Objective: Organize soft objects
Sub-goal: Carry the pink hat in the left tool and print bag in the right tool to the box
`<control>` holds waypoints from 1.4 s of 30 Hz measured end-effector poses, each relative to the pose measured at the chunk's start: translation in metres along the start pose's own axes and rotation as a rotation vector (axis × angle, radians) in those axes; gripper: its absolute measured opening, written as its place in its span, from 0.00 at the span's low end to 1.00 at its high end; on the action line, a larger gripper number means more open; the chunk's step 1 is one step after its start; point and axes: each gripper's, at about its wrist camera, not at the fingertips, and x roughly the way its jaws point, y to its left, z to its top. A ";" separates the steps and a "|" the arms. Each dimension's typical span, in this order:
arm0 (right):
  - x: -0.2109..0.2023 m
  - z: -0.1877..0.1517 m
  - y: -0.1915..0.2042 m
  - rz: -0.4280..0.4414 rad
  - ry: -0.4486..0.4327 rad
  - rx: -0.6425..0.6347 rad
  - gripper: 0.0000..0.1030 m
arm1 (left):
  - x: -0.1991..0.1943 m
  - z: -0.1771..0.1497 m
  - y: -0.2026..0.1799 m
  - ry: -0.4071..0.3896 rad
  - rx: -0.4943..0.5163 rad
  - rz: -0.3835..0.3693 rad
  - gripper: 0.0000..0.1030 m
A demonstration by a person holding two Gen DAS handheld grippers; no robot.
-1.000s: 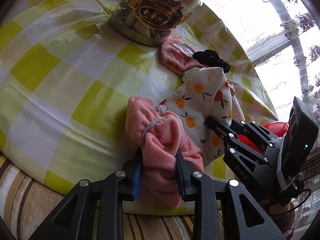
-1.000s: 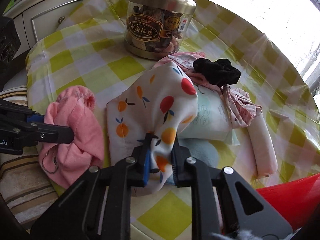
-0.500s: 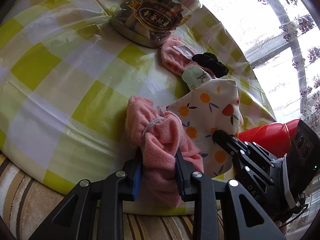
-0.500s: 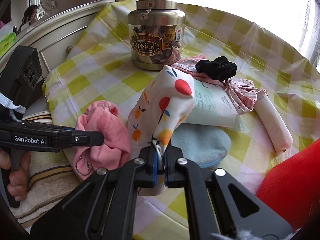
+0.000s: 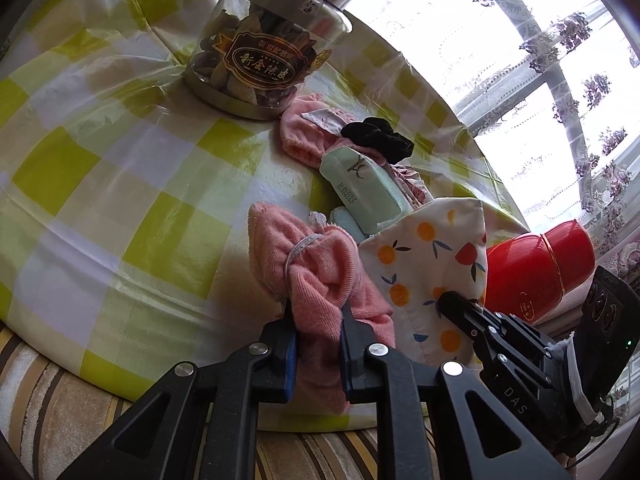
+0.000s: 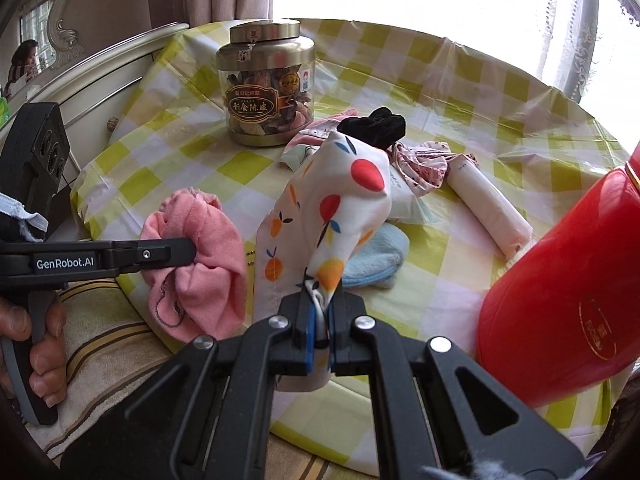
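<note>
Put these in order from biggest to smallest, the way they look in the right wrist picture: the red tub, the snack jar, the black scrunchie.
1. Red tub: looks biggest, but it sits nearest the camera, which inflates it.
2. Snack jar.
3. Black scrunchie: clearly smallest; it lies about as far away as the jar.

Both wrist cameras sit low and close at the desk's (image 5: 100,184) near edge, looking across it; both views share the jar (image 5: 260,56) (image 6: 266,88).
</note>
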 end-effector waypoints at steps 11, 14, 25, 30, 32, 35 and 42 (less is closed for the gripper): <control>-0.035 -0.020 -0.003 -0.096 -0.008 0.035 0.07 | -0.018 -0.003 -0.019 -0.056 0.066 -0.028 0.16; -0.047 -0.026 -0.005 -0.110 -0.006 0.059 0.07 | -0.021 -0.006 -0.028 -0.059 0.087 -0.043 0.16; -0.098 -0.059 -0.028 -0.141 -0.033 0.164 0.07 | -0.030 -0.026 -0.071 -0.024 0.161 -0.107 0.16; -0.121 -0.078 -0.046 -0.175 -0.049 0.223 0.07 | -0.027 -0.038 -0.094 0.012 0.203 -0.139 0.16; -0.130 -0.085 -0.054 -0.191 -0.054 0.242 0.07 | -0.026 -0.043 -0.102 0.028 0.215 -0.151 0.16; -0.142 -0.098 -0.065 -0.210 -0.056 0.271 0.07 | -0.024 -0.051 -0.114 0.051 0.234 -0.166 0.16; -0.163 -0.130 -0.090 -0.254 -0.055 0.343 0.07 | -0.021 -0.073 -0.141 0.105 0.285 -0.196 0.16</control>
